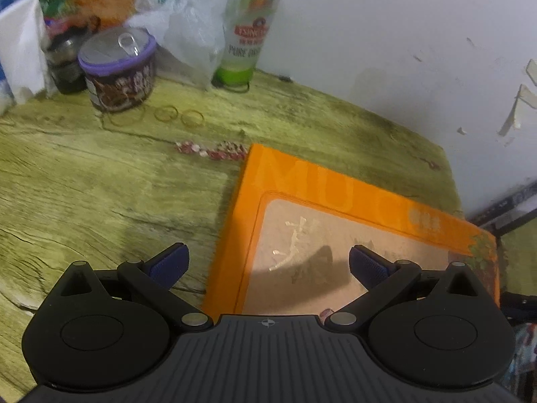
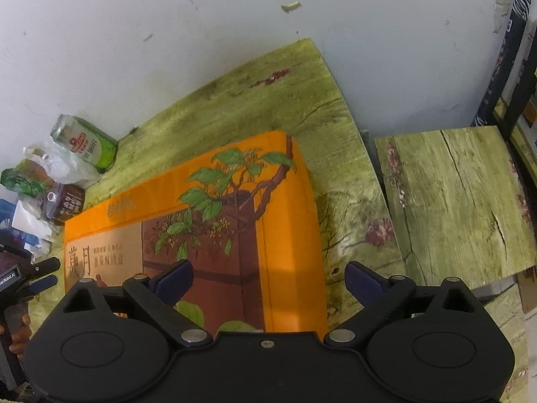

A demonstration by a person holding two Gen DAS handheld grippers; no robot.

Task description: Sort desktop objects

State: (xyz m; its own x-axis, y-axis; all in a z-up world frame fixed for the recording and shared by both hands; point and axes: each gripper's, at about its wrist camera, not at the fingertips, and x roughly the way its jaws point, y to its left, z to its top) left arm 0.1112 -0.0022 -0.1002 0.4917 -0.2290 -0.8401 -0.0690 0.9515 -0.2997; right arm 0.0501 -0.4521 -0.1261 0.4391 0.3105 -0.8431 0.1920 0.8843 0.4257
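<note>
Box (image 1: pixel 335 235), flat and orange, lies on the tabletop (image 1: pixel 100 184); left gripper (image 1: pixel 268 265) and right gripper (image 2: pixel 268 278) straddle opposite edges, jaws spread wide, grasping nothing, seemingly for a two-handed lift.

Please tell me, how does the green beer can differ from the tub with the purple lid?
The beer can is tall, slim and green and white; the tub is short, wide and dark brown. The beer can has a bare metal top; the tub carries a purple-rimmed clear lid. Both stand upright on the table, near the wall.
</note>
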